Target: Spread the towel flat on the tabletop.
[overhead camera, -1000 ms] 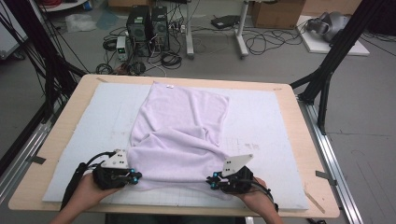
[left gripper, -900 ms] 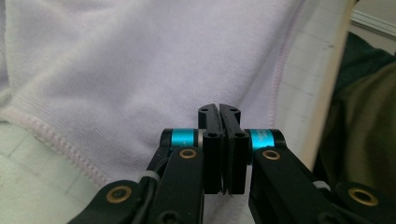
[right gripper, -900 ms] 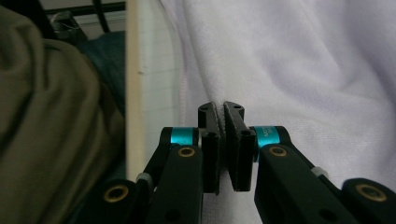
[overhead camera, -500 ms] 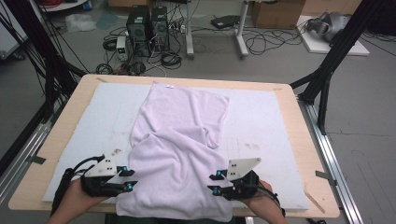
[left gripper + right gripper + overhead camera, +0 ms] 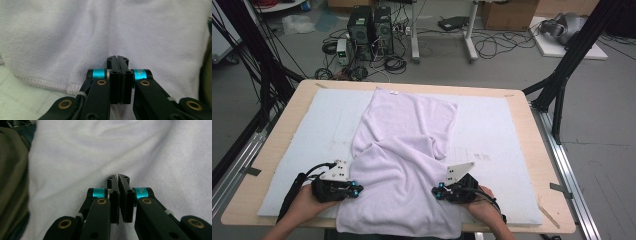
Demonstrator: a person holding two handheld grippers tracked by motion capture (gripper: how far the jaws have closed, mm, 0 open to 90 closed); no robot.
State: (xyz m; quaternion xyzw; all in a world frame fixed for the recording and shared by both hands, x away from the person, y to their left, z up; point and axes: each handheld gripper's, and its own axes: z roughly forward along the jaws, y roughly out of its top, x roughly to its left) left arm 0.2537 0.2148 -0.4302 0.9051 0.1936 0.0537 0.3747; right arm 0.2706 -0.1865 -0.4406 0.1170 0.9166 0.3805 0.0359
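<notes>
Since a second ago both hands have drawn the towel (image 5: pixel 404 160) toward the person, so its near edge now hangs over the front edge of the desk (image 5: pixel 557 200). The left gripper (image 5: pixel 117 60) has its jaws pressed together on the towel beside a stitched hem, and the right gripper (image 5: pixel 118 178) has its jaws nearly closed, pinching the fabric too. The towel lies rumpled down the middle of the white mat (image 5: pixel 497 130), its far end spread flat.

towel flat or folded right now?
Partly folded, rumpled. The towel has a flap doubled over mid-cloth, and its near edge hangs off the table. Both grippers sit at its sides.
</notes>
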